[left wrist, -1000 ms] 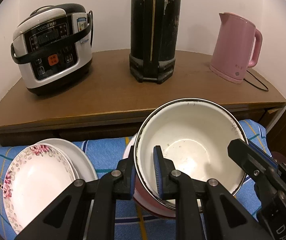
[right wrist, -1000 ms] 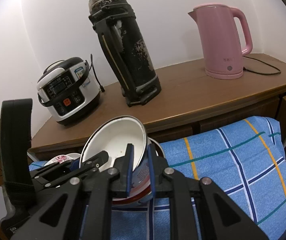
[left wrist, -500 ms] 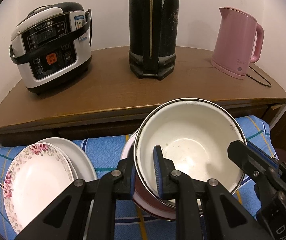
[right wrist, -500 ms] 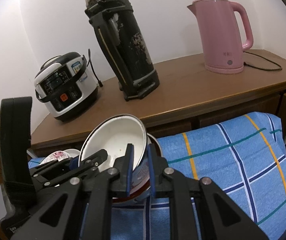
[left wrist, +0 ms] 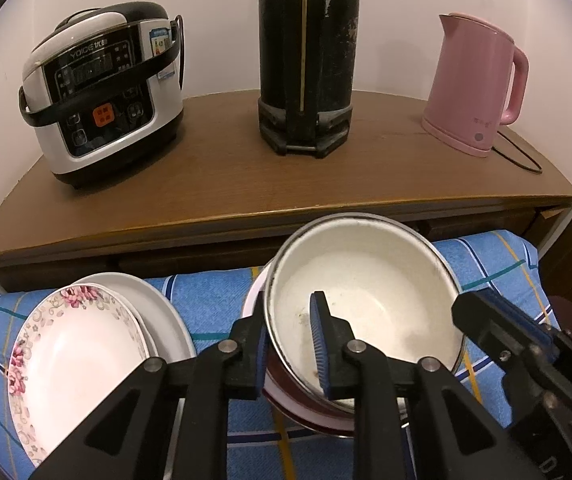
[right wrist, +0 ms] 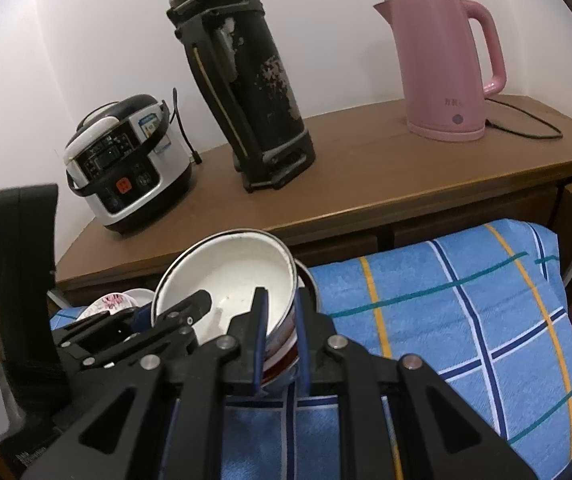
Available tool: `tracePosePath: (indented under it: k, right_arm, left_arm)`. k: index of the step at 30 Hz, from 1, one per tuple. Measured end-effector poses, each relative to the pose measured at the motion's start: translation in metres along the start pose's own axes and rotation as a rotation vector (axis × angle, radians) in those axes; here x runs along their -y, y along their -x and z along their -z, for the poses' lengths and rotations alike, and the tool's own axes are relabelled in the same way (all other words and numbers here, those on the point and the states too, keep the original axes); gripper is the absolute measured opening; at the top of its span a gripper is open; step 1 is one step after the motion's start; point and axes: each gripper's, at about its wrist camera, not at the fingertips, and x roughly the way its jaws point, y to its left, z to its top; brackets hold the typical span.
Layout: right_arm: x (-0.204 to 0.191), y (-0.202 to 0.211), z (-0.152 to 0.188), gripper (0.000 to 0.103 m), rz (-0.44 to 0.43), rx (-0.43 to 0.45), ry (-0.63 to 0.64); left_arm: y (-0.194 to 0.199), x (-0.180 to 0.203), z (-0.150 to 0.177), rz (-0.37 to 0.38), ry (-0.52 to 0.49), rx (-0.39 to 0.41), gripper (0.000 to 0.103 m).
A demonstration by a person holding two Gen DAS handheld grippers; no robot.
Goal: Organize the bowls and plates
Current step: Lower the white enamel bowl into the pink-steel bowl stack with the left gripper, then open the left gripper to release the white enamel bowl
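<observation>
Two grips: we clamp the white enamel bowl (left wrist: pixel 366 304) by opposite rims, left gripper (left wrist: pixel 290 344) and right gripper (right wrist: pixel 279 332) both narrow on its wall
Bowl: between our jaws, nested in a red bowl (left wrist: pixel 306 404)
Done: plates (left wrist: pixel 81 356) stacked, left of left jaws
Left: seemingly releasing

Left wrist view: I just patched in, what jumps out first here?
The white enamel bowl fills the centre, with the left gripper clamped on its near-left rim and the right gripper on the opposite wall; it sits in another bowl on the blue checked cloth. Left of it lies a floral plate stacked on a white one. Behind, a rice cooker, black thermos and pink kettle line the wooden counter.
</observation>
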Motion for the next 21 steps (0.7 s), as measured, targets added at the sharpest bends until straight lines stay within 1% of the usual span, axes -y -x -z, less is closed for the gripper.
tracePosePath:
  k: [4,8,12,16,18,19,20,21]
  right_arm:
    - [0.001,-0.007,0.004,0.013,0.017,-0.014,-0.002]
    - [0.004,-0.012,0.006,0.014,0.029,-0.027,-0.001]
    - [0.005,-0.016,0.008,0.015,0.037,-0.036,0.002]
    - [0.007,-0.017,0.008,0.016,0.052,-0.027,0.004]
    - [0.009,-0.018,0.008,0.016,0.053,-0.031,-0.003]
    - [0.01,-0.019,0.009,0.016,0.051,-0.034,-0.004]
    - [0.01,-0.019,0.009,0.017,0.049,-0.031,-0.007]
    - [0.011,-0.018,0.009,0.019,0.042,-0.025,-0.009]
  left_arm:
    - [-0.001,0.002,0.0,-0.005,-0.014,-0.004,0.023]
    - [0.001,0.003,-0.001,0.018,-0.028,-0.017,0.03]
    - [0.004,0.003,-0.001,0.025,-0.046,-0.014,0.032]
    - [0.008,-0.003,-0.002,0.059,-0.031,-0.021,0.033]
    - [0.012,-0.006,-0.004,0.079,-0.023,-0.004,0.034]
    - [0.015,-0.009,-0.005,0.088,-0.012,0.006,0.044]
    - [0.018,-0.012,-0.006,0.093,-0.003,0.021,0.061]
    - [0.021,-0.014,-0.007,0.1,0.004,0.044,0.067]
